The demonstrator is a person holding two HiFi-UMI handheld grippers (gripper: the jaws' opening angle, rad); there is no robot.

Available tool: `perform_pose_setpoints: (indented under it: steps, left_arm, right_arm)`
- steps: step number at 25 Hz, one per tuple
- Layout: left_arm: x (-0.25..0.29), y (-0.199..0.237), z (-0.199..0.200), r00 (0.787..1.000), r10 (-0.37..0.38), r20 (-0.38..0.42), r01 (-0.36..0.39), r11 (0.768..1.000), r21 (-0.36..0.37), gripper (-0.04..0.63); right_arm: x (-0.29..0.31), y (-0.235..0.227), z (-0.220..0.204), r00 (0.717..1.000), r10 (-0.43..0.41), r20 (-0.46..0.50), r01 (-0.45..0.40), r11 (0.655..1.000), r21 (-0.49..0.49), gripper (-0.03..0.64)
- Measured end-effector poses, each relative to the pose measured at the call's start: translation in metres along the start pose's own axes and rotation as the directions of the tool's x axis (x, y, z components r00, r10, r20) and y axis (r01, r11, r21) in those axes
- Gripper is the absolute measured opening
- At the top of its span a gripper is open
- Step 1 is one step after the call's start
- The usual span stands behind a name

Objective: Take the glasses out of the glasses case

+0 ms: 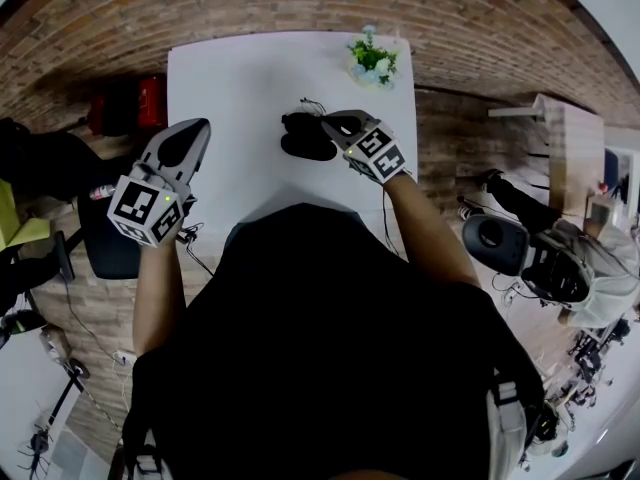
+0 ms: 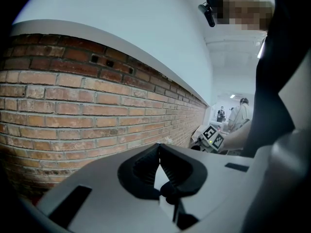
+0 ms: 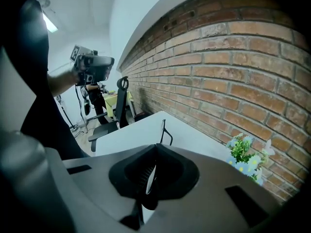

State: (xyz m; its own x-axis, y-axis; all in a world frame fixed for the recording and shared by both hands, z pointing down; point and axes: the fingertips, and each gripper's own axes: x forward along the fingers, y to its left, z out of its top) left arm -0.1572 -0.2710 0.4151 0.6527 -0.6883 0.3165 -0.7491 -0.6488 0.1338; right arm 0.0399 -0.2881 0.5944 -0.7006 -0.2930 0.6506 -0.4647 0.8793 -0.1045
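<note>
The black glasses case (image 1: 306,140) lies in the middle of the white table (image 1: 230,88), and it looks open, with two dark halves. My right gripper (image 1: 326,119) sits right over its far right end. In the right gripper view the jaws of that gripper (image 3: 156,146) meet at the tip, and a thin black temple arm of the glasses (image 3: 163,130) sticks up just beyond them. The rest of the glasses is hidden. My left gripper (image 1: 193,131) hangs raised over the table's left edge, apart from the case. It (image 2: 159,145) is shut on nothing and faces the brick wall (image 2: 87,110).
A small pot of flowers (image 1: 373,59) stands at the table's far right corner, also seen as flowers (image 3: 245,155) in the right gripper view. A black office chair (image 3: 111,116) stands beyond the table's left end. The brick wall (image 1: 300,3) runs behind the table.
</note>
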Motion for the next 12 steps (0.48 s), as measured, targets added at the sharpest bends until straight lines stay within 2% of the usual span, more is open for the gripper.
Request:
perform_pose_setpoints:
  steps: [12]
  left_arm:
    - [0.003,-0.003,0.003,1.000,-0.009,0.000,0.009,1.000,0.009,0.011]
  right_arm:
    - [-0.031,0.001,0.035,0.995,-0.014,0.099,0.011,1.000,0.028,0.018]
